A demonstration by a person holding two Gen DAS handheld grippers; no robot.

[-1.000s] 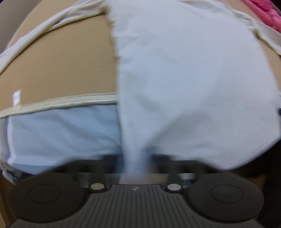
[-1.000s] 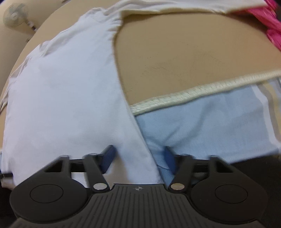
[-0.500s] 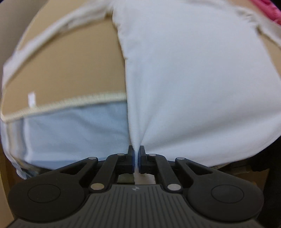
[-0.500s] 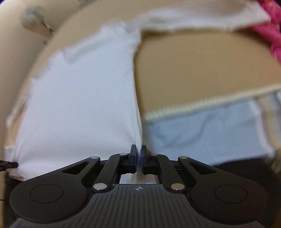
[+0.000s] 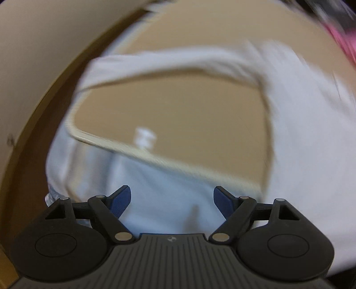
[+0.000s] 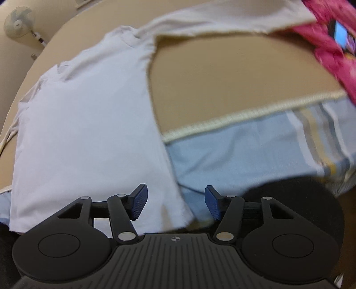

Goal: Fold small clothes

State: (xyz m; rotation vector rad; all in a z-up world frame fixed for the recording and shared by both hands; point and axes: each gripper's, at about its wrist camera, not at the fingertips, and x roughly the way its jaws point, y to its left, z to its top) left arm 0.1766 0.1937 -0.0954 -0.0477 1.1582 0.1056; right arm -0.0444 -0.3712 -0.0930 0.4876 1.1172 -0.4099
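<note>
A white long-sleeved shirt [image 6: 89,124] lies flat on the tan table, its hem near me, one sleeve [image 6: 233,20] stretched to the far right. In the blurred left wrist view the shirt [image 5: 311,137] is at the right with its other sleeve [image 5: 169,64] stretched left. A light blue cloth with a cream trim [image 6: 244,153] lies under the hem; it also shows in the left wrist view [image 5: 160,195]. My left gripper [image 5: 172,199] is open over the blue cloth. My right gripper [image 6: 175,201] is open, its jaws either side of the shirt's hem corner.
A pink patterned garment [image 6: 329,44] lies at the far right; it also shows in the left wrist view [image 5: 342,42]. The tan table [image 6: 233,89] has its rounded edge at the left [image 5: 55,93]. A small white tag [image 5: 144,137] lies on it. A fan [image 6: 20,22] stands beyond.
Both grippers, shut on the shirt's hem half a second ago, have opened and let it go. The left gripper has swung left, off the shirt and over the blue cloth.
</note>
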